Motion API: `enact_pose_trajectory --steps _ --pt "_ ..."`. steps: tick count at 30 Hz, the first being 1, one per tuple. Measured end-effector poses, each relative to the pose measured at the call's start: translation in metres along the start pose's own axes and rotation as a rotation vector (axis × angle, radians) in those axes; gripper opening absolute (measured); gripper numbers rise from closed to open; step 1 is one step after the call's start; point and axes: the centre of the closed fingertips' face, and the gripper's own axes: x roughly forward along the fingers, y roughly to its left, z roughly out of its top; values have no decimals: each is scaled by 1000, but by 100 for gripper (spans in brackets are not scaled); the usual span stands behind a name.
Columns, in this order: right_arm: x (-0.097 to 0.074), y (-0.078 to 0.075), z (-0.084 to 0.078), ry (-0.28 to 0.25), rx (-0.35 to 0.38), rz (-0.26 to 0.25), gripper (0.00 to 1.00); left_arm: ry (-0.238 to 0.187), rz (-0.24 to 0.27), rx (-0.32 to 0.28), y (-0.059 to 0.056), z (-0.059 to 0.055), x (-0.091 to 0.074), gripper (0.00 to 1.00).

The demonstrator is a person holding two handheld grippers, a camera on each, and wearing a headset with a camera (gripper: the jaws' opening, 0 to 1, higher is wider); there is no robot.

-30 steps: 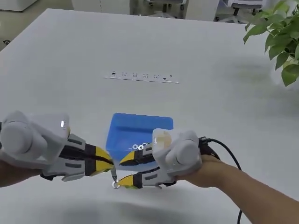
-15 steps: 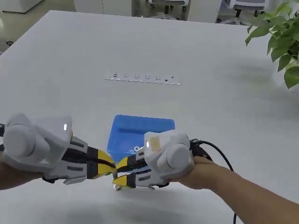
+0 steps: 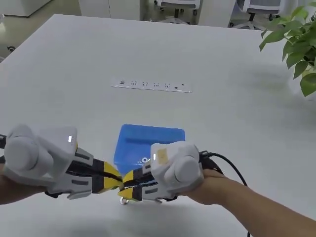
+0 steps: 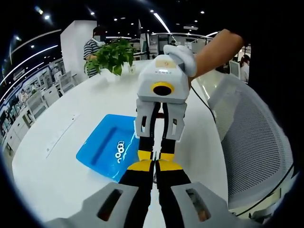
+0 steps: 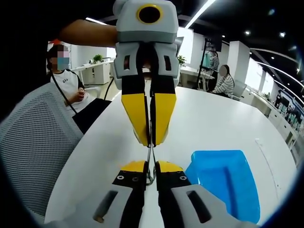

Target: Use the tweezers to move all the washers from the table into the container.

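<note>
Thin silver metal tweezers [image 5: 150, 151] are pinched by both tongs. The left gripper [image 3: 114, 181] at 9 o'clock and the right gripper [image 3: 129, 181] at 3 o'clock meet tip to tip, each with its yellow-tipped jaws clamped on them. One small steel ring washer [image 3: 123, 200] lies on the white table [image 3: 222, 108] at 6 o'clock, just below the tips. At 12 o'clock, the shallow blue plastic container [image 3: 129, 140] holds several washers [image 3: 144, 160].

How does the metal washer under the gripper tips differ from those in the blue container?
The single silver washer lies on the white table, outside the blue plastic container; the other washers lie inside it. It sits alone by the tweezers; they cluster together. All are small rings.
</note>
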Motion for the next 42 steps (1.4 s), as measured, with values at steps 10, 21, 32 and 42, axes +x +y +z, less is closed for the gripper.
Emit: enact_pose_trajectory --steps 10,21,32,42 --pt "0 1 1 3 19 1 8 -3 6 -4 0 0 -1 6" --pt "-1 2 4 5 6 3 8 -72 40 -47 2 7 -9 26" --pt "-11 2 11 5 -7 -2 8 -143 107 -104 5 10 -17 50" --pt "-22 1 22 1 -14 -5 8 -173 160 -131 8 13 -21 71"
